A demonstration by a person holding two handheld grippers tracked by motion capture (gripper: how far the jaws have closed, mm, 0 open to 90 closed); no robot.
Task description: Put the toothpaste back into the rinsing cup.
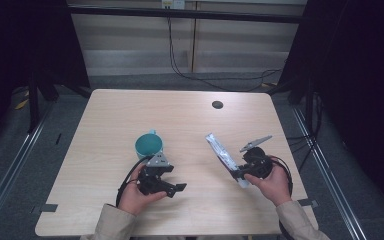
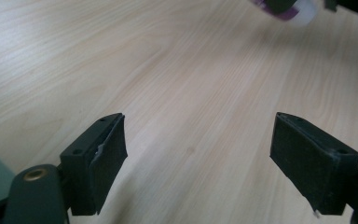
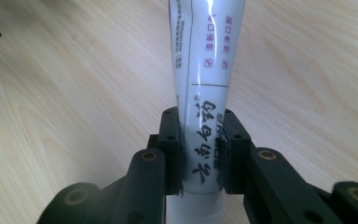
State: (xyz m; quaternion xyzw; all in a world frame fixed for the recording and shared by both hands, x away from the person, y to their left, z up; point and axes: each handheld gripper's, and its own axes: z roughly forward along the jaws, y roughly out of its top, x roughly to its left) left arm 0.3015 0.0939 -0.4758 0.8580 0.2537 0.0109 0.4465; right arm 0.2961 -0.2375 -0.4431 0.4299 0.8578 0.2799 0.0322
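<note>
Toothpaste tube [image 1: 222,152], white with dark print, sits right of centre in the high view, pinched near its lower end by the right gripper [image 1: 239,173]. Its long axis runs from that grip up and to the left across the frame, so the free end points toward the middle of the tabletop [image 1: 130,107]. In the right gripper view the two black fingers [image 3: 170,149] press on both flat sides of the tube [image 3: 207,88], which rises straight away from them to the top edge.

Lower left of centre, the left gripper [image 1: 176,189] is held with its fingers [image 2: 100,158] spread wide and nothing between them, only bare wood ahead. A teal cup [image 1: 149,145] stands just above that hand, left of the tube's free end. The tube's tip is nearer the cup than the grip is, so any carry toward the cup would probably run leftward along the tube's own length.
</note>
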